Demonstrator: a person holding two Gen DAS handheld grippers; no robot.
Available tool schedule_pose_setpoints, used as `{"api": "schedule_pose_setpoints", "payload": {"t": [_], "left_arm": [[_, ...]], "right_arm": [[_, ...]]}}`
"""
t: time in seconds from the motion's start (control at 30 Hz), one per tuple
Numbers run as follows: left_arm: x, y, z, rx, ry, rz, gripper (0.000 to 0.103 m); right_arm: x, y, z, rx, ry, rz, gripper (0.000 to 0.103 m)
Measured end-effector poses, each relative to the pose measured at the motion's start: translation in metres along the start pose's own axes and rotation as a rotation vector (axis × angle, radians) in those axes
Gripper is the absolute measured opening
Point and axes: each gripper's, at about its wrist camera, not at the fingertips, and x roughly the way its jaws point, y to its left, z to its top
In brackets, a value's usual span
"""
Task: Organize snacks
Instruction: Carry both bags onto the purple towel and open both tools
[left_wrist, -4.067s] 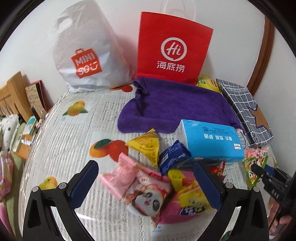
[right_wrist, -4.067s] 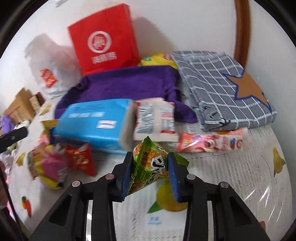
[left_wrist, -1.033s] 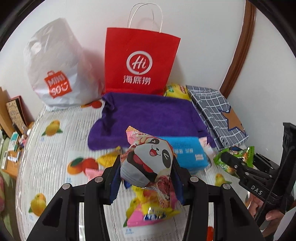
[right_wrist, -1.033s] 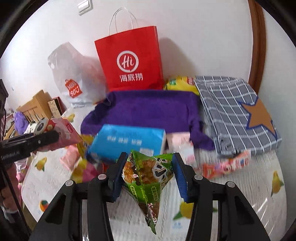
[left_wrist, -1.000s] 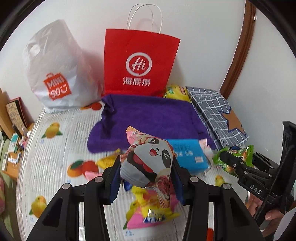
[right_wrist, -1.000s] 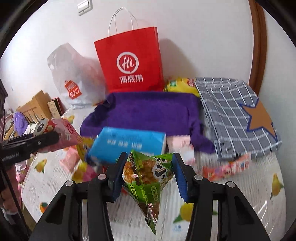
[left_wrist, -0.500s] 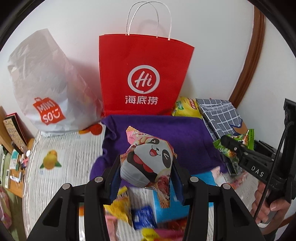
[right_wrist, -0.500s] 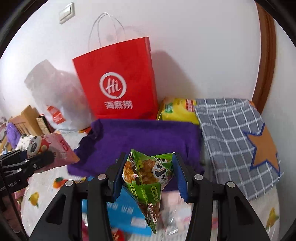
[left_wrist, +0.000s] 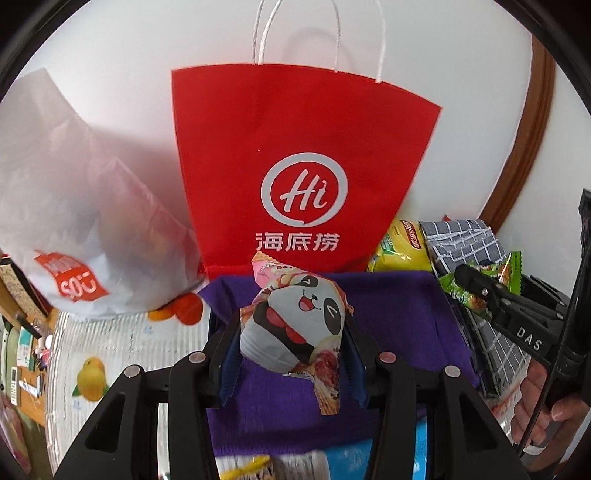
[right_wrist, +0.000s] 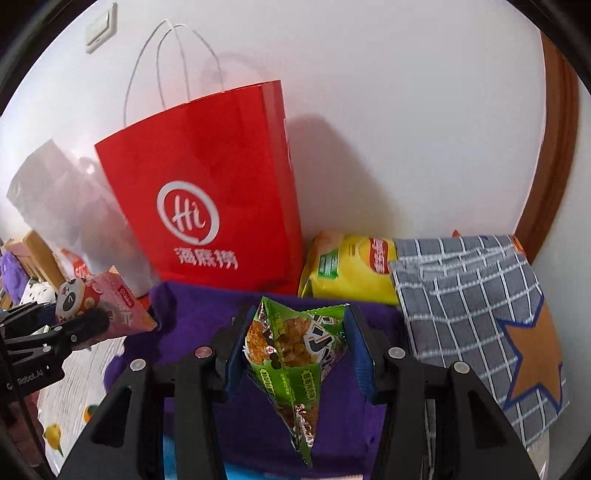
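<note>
My left gripper (left_wrist: 291, 332) is shut on a pink panda snack pack (left_wrist: 295, 325) and holds it in the air over the purple towel (left_wrist: 399, 325), close in front of the red paper bag (left_wrist: 303, 166). My right gripper (right_wrist: 295, 343) is shut on a green snack pack (right_wrist: 291, 350), also raised over the purple towel (right_wrist: 207, 306), facing the red paper bag (right_wrist: 207, 184). The left gripper with the panda pack (right_wrist: 92, 299) shows at the left of the right wrist view. The right gripper with the green pack (left_wrist: 480, 284) shows at the right of the left wrist view.
A white plastic bag (left_wrist: 74, 206) stands left of the red bag. A yellow chip bag (right_wrist: 351, 269) and a grey checked cloth bag (right_wrist: 480, 302) lie to its right. A blue tissue pack (left_wrist: 421, 443) and loose snacks (left_wrist: 255, 465) lie below on the fruit-print tablecloth (left_wrist: 92, 369).
Both grippers have moved forward and up toward the red paper bag, each still holding its snack pack. The bag now fills much more of both views.
</note>
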Motion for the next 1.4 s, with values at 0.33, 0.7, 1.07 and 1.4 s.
{"api": "schedule_pose_setpoints", "payload": {"t": [0.33, 0.7, 1.07, 1.4], "left_arm": [[0.064, 0.024, -0.009, -0.036, 0.114, -0.002, 0.046], [0.083, 0.028, -0.014, -0.046, 0.158, -0.009, 0.046], [0.089, 0.023, -0.016, -0.036, 0.185, -0.014, 0.046], [0.096, 0.022, -0.018, -0.036, 0.224, -0.01, 0.046]], "right_arm": [[0.069, -0.021, -0.02, 0.004, 0.127, -0.039, 0.049], [0.097, -0.022, -0.03, -0.02, 0.191, -0.059, 0.049], [0.106, -0.025, -0.033, -0.018, 0.225, -0.057, 0.049], [0.114, -0.015, -0.036, -0.04, 0.249, -0.057, 0.049]]}}
